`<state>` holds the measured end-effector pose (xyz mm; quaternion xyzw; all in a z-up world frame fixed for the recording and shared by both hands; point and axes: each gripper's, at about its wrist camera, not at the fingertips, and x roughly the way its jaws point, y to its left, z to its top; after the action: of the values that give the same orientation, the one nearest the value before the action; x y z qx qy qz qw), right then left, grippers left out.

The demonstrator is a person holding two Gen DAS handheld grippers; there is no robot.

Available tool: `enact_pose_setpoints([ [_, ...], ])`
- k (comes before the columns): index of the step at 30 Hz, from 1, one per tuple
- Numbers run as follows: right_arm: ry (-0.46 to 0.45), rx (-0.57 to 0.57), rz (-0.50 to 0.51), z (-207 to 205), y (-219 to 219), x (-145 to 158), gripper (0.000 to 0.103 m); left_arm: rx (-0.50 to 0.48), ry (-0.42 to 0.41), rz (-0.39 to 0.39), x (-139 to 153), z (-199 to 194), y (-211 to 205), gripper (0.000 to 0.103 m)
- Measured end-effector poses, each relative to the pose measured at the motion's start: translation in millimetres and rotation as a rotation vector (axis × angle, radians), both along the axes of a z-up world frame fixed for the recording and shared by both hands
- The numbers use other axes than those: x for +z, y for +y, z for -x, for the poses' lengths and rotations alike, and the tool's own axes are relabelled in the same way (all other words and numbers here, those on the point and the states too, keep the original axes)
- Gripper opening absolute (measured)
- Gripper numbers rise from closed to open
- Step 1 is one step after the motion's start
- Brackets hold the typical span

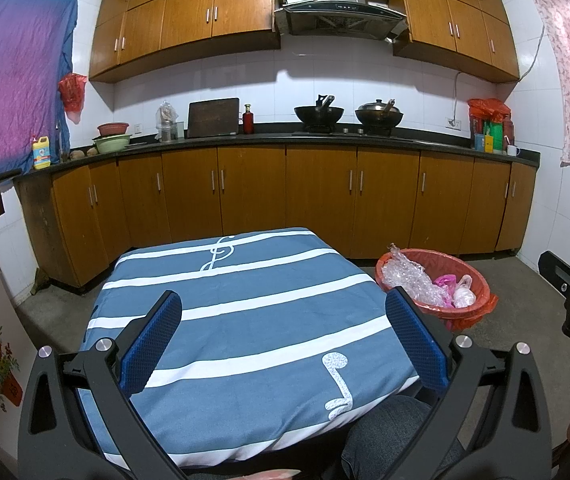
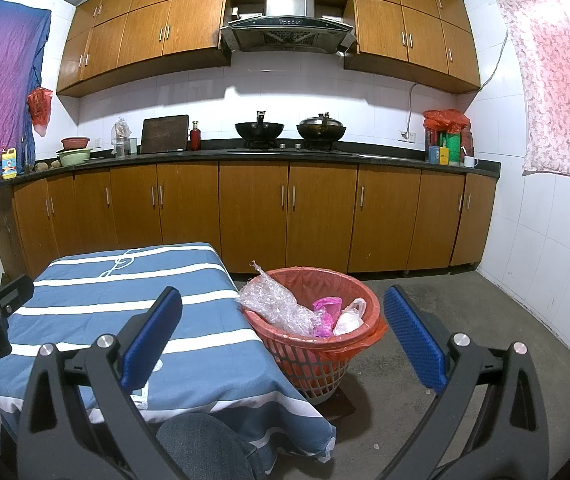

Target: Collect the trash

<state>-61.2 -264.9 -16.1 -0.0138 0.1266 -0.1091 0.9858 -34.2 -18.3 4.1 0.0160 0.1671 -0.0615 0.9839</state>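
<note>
Right wrist view: one trash basket [image 2: 359, 292] holding three crumpled plastic pieces.

Right tool [image 2: 283, 336] spread wide, empty; bin [image 2: 317, 354] with plastic trash [image 2: 281, 304] beside striped table [image 2: 125, 300]

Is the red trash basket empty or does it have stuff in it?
It has stuff in it. The basket holds crumpled clear plastic, a pink bag and a white bag, reaching its rim.
</note>
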Motion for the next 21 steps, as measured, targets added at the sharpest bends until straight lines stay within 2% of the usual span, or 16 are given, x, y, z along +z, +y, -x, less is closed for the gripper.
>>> enact_pose_setpoints([
  [21,0.000,0.000,-0.001,0.0,-0.8,1.2,0.099,0.000,-0.001,-0.003,-0.3,-0.5,1.8,0.101],
])
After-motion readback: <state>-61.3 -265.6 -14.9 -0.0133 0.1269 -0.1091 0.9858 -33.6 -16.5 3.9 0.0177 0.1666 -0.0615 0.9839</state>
